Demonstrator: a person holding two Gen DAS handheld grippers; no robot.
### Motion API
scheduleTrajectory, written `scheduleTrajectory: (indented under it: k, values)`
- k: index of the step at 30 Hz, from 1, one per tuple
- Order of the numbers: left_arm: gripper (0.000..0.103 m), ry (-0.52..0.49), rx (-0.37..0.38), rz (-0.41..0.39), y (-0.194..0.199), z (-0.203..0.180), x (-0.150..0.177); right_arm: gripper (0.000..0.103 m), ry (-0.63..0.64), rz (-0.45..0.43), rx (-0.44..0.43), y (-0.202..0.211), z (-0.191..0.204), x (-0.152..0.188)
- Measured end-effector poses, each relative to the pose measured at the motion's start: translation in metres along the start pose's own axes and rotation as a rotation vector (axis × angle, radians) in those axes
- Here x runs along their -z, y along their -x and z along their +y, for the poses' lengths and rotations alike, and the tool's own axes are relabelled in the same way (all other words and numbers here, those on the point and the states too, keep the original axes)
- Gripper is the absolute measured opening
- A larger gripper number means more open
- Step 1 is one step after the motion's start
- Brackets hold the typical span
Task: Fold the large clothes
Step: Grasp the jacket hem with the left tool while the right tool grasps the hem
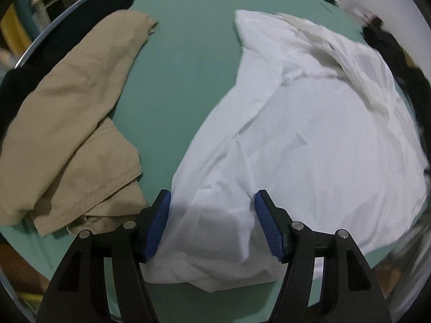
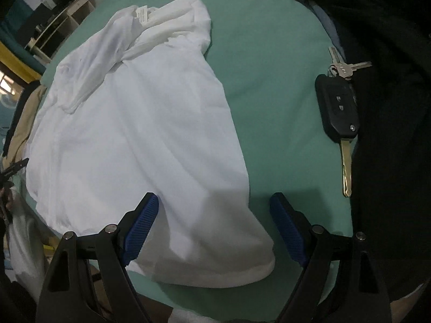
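Thin white cloth garment (image 1: 309,140), softly creased and matt, coarser tan woven cloth (image 1: 70,134) with stitched hems, smooth matt green table cover (image 1: 183,62), black plastic key fob (image 2: 338,107) with metal keys, ribbed blue gripper pads (image 1: 265,226).

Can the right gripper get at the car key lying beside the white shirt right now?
Probably yes. The right gripper is open and empty above the white shirt, and the car key lies uncovered on the green table, with bare surface between.
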State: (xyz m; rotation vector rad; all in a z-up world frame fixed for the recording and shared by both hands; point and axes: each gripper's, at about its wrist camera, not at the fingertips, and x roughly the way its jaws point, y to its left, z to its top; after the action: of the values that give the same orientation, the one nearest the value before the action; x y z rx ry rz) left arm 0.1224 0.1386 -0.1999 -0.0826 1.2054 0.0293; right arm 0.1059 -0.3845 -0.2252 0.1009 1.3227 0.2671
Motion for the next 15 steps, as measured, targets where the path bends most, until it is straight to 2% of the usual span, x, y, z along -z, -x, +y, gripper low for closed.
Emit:
scheduleTrajectory:
  k: [3,6,7,8,9,10,11,13,15]
  values:
    - [0.068,-0.007,-0.009,0.004,0.003,-0.005,0.006,0.081,0.045,0.019,0.013,-0.004,0.01,0.007]
    - [0.067,-0.074,0.009,0.017,0.005,-0.016,0.014,0.055,0.111,0.027,0.061,-0.004,0.031,0.016]
    - [0.063,-0.093,0.014,0.021,0.006,-0.02,0.016,0.036,0.118,0.023,0.056,-0.003,0.035,0.018]
    - [0.041,-0.116,0.018,0.022,0.008,-0.025,0.019,0.012,0.12,0.019,0.031,-0.001,0.04,0.02]
    - [0.022,-0.14,0.044,0.029,0.011,-0.03,0.022,0.005,0.117,0.021,0.002,0.0,0.042,0.022]
    - [0.004,-0.145,0.074,0.045,0.014,-0.033,0.024,0.005,0.119,0.024,-0.012,-0.001,0.047,0.024]
    - [0.004,-0.152,0.084,0.049,0.017,-0.036,0.026,0.005,0.137,0.013,0.011,0.001,0.053,0.026]
    - [0.003,-0.197,0.091,0.02,0.03,-0.046,0.033,0.005,0.133,-0.009,-0.02,0.007,0.055,0.026]
    - [0.003,-0.199,0.089,-0.025,0.046,-0.049,0.037,0.005,0.101,-0.041,-0.05,0.017,0.052,0.025]
